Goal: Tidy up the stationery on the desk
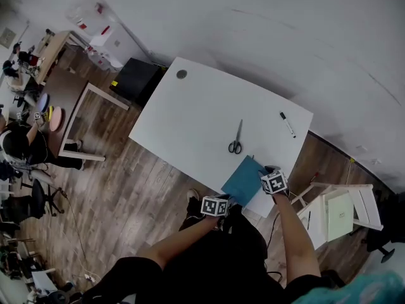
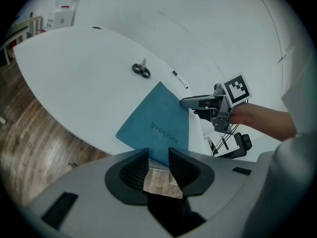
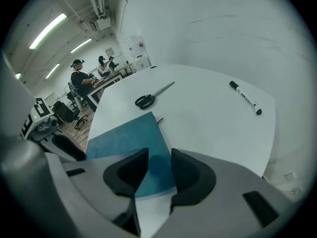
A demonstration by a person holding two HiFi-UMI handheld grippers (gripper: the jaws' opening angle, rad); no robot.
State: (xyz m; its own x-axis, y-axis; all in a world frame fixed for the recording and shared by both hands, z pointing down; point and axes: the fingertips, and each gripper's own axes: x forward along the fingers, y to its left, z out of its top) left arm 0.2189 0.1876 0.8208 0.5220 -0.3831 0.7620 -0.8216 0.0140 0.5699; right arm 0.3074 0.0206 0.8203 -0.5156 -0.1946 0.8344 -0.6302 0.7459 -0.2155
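notebook [image 1: 243, 180]: at the desk's [image 1: 190, 113] near edge, long axis pointing away.
left gripper [image 2: 158, 155]: half open, empty, probably just short of its corner.
right gripper [image 3: 159, 157]: wide open, empty, over it.

Loads of open desk [image 1: 183, 116] on the left half. What's in the way: scissors [image 1: 235, 145] mid-desk, a marker [image 1: 288, 125] far right, and the notebook [image 1: 243, 180] at the near edge. The wall [image 1: 285, 37] sits close behind.
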